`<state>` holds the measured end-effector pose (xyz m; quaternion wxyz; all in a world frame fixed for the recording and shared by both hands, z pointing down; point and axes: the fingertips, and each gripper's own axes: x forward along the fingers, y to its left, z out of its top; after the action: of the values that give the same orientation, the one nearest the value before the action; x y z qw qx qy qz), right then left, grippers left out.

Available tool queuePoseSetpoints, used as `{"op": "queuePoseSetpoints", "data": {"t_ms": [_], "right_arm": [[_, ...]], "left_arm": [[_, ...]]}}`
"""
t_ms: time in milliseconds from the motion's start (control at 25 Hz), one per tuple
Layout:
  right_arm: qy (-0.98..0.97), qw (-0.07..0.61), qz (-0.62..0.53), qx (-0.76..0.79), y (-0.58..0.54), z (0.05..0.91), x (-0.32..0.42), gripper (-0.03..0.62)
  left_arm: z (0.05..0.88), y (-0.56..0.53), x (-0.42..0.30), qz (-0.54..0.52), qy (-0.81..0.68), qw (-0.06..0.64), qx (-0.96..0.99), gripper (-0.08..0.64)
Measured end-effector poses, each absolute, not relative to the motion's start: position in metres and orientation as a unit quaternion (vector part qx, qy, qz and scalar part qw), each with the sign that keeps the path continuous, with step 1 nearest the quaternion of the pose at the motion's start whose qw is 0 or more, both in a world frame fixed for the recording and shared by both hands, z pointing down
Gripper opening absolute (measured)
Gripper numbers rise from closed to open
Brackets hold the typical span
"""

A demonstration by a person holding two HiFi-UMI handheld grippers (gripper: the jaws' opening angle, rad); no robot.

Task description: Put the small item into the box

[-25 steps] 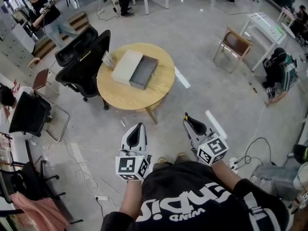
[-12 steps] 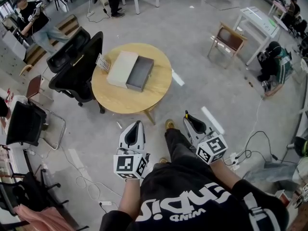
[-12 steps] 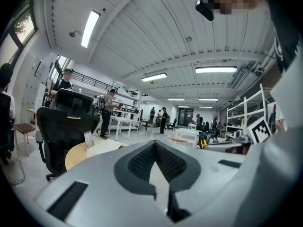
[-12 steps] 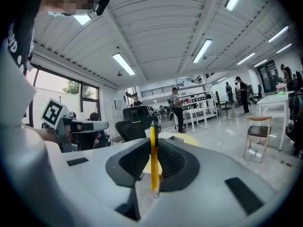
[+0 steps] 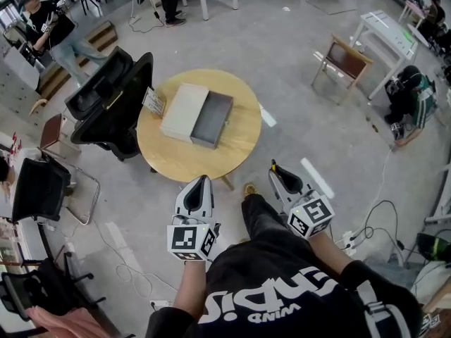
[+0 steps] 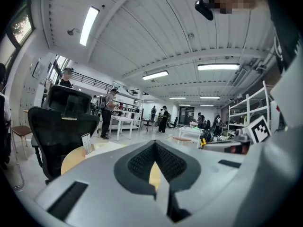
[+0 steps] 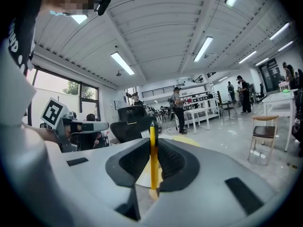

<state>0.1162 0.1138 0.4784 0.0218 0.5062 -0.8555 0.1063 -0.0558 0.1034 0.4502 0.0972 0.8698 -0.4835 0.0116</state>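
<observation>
An open grey box [image 5: 212, 120] lies on a round wooden table [image 5: 176, 162], with its beige lid [image 5: 184, 110] beside it on the left. Both grippers hang above the floor, short of the table's near edge. My right gripper [image 5: 274, 166] [image 7: 152, 143] is shut on a thin yellow stick [image 7: 153, 160] that stands upright between the pads. My left gripper [image 5: 204, 180] [image 6: 155, 144] is shut with nothing in it. In the left gripper view the table top [image 6: 71, 159] shows low at the left.
A black office chair [image 5: 107, 96] stands against the table's left side. A small card stand [image 5: 153, 103] sits by the lid. A wooden chair [image 5: 344, 60], a white table [image 5: 387, 35] and people are farther off. Cables [image 5: 373, 210] trail on the floor at the right.
The table has drawn a little nearer in the head view, and the person's leg and foot now show between the grippers. Both grippers hold the same pose.
</observation>
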Motion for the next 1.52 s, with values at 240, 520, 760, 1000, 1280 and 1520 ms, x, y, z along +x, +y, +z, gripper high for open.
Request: {"op": "queuePoseSetpoints", "data": {"t_ms": [240, 520, 760, 1000, 1280, 1520], "right_arm": [[-0.864, 0.032, 0.106, 0.492, 0.057, 0.474, 0.111, 0.047], [-0.875, 0.035, 0.112, 0.47, -0.014, 0.467, 0.108, 0.046], [-0.889, 0.035, 0.111, 0.443, -0.076, 0.458, 0.107, 0.046], [-0.909, 0.032, 0.115, 0.4, -0.125, 0.454, 0.098, 0.046], [-0.916, 0.025, 0.13, 0.379, -0.157, 0.454, 0.064, 0.046], [-0.911, 0.028, 0.142, 0.385, -0.176, 0.462, 0.041, 0.046]], "left_arm": [[0.441, 0.048, -0.055, 0.015, -0.489, 0.098, 0.867, 0.008], [0.438, -0.016, -0.057, 0.016, -0.507, 0.111, 0.855, 0.008], [0.434, -0.067, -0.053, 0.02, -0.524, 0.114, 0.844, 0.008], [0.434, -0.107, -0.051, 0.022, -0.547, 0.116, 0.829, 0.008], [0.434, -0.132, -0.067, 0.026, -0.548, 0.117, 0.828, 0.008], [0.437, -0.149, -0.078, 0.034, -0.526, 0.113, 0.842, 0.008]]}}
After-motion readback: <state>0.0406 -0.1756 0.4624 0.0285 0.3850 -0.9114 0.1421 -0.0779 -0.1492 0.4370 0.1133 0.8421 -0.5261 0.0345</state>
